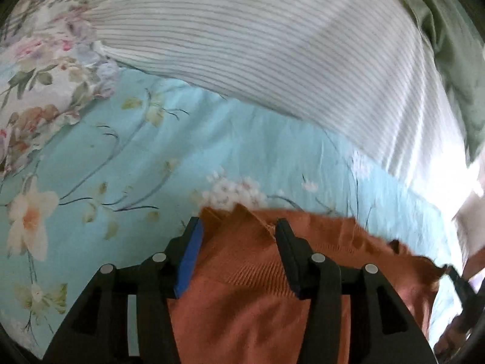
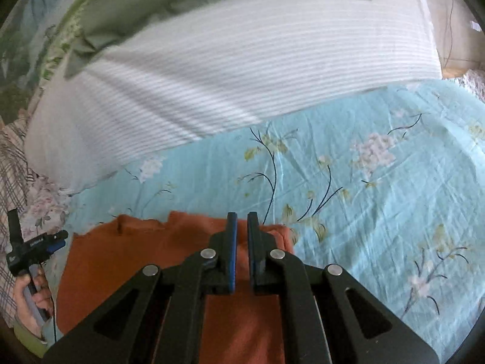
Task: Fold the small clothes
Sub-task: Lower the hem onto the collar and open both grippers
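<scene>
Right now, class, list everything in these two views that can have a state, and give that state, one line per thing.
Left gripper: open, orange cloth between its fingers, pads not pressing.
Right gripper: shut; a pinch on the cloth cannot be confirmed.
Orange garment: lying on the bedsheet, far edge rumpled.
Floral bedsheet: spread, lightly wrinkled.
Striped pillow: lying across the bed's far side.
Green cloth: crumpled on the pillow.
</scene>
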The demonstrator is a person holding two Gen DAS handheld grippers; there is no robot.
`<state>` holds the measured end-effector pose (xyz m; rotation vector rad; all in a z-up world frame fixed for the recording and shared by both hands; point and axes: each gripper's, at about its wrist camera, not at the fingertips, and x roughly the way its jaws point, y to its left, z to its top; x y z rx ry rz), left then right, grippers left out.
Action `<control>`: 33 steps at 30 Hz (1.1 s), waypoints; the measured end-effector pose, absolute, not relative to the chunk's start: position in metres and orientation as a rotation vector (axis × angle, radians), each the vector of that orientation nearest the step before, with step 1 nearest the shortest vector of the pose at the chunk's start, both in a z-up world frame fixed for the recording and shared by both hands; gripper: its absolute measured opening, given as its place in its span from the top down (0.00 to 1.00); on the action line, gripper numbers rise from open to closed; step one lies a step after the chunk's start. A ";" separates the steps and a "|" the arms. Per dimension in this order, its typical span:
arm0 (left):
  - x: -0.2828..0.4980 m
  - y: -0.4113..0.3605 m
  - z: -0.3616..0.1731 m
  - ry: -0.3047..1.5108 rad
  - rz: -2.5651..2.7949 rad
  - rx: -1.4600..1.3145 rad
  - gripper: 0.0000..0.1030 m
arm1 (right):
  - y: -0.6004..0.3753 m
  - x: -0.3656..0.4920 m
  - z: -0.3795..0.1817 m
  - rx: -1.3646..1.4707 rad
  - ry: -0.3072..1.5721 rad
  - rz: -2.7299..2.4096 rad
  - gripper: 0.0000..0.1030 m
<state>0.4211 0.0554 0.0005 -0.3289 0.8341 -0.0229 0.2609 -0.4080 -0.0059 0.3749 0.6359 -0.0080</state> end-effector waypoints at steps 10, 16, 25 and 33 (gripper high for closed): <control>0.319 0.066 -0.004 0.817 -0.088 -0.420 0.41 | -0.358 0.211 -0.041 0.393 0.752 0.153 0.93; 0.228 0.053 -0.016 0.812 -0.180 -0.512 0.33 | -0.349 0.165 -0.065 0.504 0.776 0.191 0.93; 0.176 0.053 -0.066 0.922 -0.193 -0.675 0.30 | -0.333 0.114 -0.075 0.554 0.778 0.212 0.53; 0.195 0.057 -0.082 0.857 -0.140 -0.766 0.24 | -0.320 0.098 -0.068 0.581 0.763 0.255 0.43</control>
